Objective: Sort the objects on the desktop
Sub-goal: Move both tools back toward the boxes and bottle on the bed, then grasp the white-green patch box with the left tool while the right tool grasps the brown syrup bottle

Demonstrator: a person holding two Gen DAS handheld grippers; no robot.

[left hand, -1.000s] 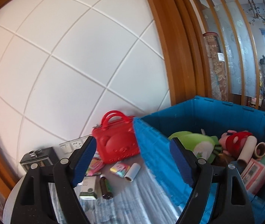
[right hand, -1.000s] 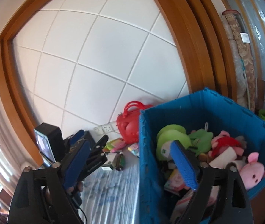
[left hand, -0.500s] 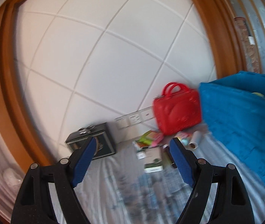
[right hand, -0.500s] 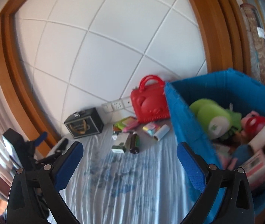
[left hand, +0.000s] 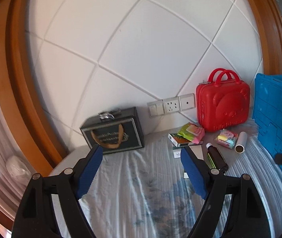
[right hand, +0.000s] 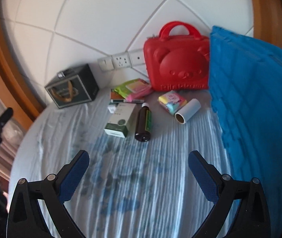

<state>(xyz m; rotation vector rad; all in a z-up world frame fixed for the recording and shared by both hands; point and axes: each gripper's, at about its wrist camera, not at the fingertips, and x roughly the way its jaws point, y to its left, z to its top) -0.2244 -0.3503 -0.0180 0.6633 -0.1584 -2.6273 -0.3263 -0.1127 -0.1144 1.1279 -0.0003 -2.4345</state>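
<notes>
Both my right tongs (right hand: pixel 139 170) and left tongs (left hand: pixel 141 168) gape empty; I should drop squarely over the brown bottle (right hand: pixel 143 123), straddling its sides, avoiding the box (right hand: pixel 121 120).

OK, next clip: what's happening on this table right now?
A person holds a gripper in each hand over a cloth-covered table. Both the left gripper and right gripper are open and empty. Ahead lie a dark bottle, a white-green box, a paper roll, a red case and a blue crate. Nothing is picked yet.
</notes>
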